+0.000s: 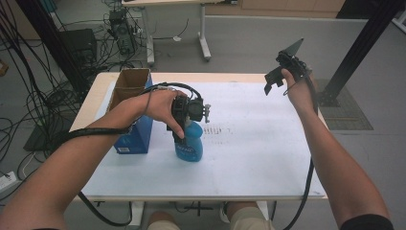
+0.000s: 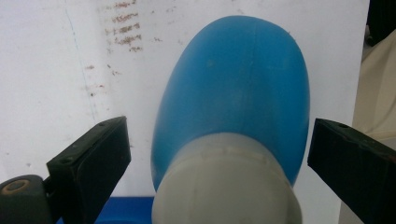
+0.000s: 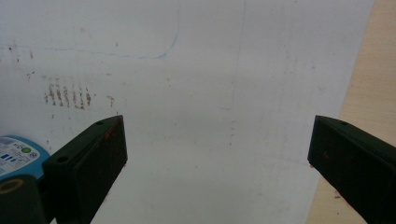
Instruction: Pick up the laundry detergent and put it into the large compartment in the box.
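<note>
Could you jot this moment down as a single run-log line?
left gripper: open, jaws either side of upright blue plastic bottle with grey cap | right gripper: open, raised over white table sheet

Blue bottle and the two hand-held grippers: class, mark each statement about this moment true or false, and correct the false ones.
1. The left hand-held gripper stands open around the blue bottle. True.
2. The bottle lies on its side. False: it stands upright on the white sheet.
3. The right hand-held gripper holds the bottle. False: it is open with nothing between its jaws.
4. A blue box stands beside the bottle. True.
5. The box is closed. False: its top flaps are open.
</note>
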The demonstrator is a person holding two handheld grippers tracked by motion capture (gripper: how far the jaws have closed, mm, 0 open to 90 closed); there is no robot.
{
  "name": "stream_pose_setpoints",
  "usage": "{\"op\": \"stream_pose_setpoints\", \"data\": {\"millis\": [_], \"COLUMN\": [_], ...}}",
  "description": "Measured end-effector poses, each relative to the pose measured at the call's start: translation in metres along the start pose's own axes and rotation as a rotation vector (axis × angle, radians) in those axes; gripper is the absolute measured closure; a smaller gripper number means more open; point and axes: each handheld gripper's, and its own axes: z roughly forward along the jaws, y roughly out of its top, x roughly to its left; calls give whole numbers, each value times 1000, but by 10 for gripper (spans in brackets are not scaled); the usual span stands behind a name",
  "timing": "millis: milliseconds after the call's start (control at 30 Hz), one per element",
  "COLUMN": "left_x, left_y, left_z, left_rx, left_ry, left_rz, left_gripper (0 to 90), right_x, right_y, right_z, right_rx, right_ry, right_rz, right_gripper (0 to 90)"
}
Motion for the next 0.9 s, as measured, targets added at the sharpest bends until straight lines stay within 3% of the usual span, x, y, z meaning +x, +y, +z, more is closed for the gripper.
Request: {"op": "stream_pose_setpoints", "data": {"millis": [600, 900], "left_x": [0, -1], "left_y": [1, 0], "left_z": [0, 1], "left_rx": [-3, -4], "left_ry": [6, 11], "left_rz": [5, 9], "left_gripper": [74, 119], "right_x": [-1, -1], "right_y": [0, 1], "right_z": [0, 0], "right_rx": [0, 2], "right_ry": [0, -1], "right_rz": [0, -2], "right_gripper": [46, 46]}}
